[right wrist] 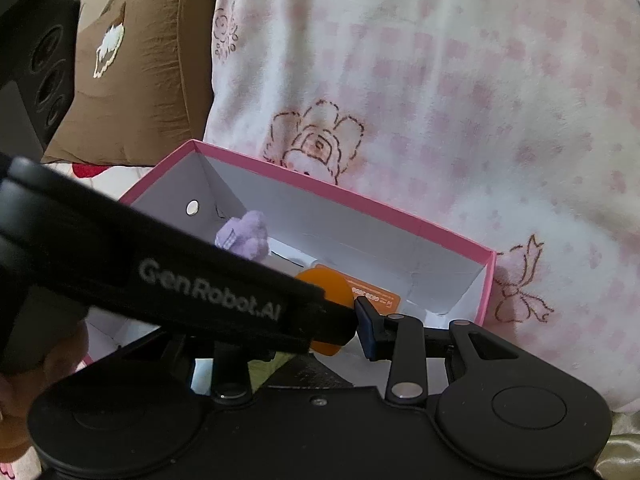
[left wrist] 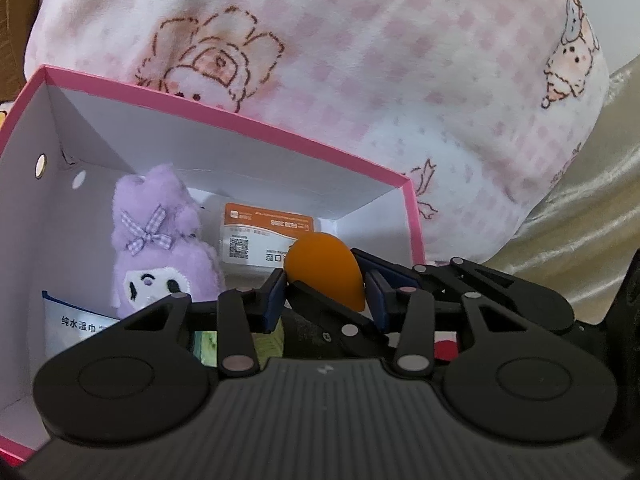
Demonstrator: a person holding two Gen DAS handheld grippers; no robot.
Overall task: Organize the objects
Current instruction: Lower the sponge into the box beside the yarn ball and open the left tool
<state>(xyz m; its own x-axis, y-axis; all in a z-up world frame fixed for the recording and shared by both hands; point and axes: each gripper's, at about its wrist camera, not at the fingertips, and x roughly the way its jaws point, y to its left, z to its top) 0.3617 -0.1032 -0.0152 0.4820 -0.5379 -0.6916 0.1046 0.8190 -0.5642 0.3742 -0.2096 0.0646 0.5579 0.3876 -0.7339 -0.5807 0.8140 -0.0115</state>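
An orange egg-shaped sponge (left wrist: 320, 264) hangs over the open pink-rimmed white box (left wrist: 200, 148). My left gripper (left wrist: 326, 280) is shut on it, a blue pad against each side. My right gripper (right wrist: 330, 316) comes in from the right and closes on the same sponge (right wrist: 326, 284). Its right pad touches the sponge, while its left finger is hidden behind the left gripper's body, which crosses the right wrist view. In the box (right wrist: 340, 220) lie a purple plush toy (left wrist: 160, 248), an orange-and-white card packet (left wrist: 256, 232) and a blue-and-white wet wipes pack (left wrist: 76, 324).
A pink checked blanket (left wrist: 360, 60) with cartoon prints bulges behind the box and against its far wall. A brown cushion (right wrist: 140, 80) sits at the back left and gold satin fabric (left wrist: 580, 220) to the right. A hand (right wrist: 60, 360) holds the left gripper.
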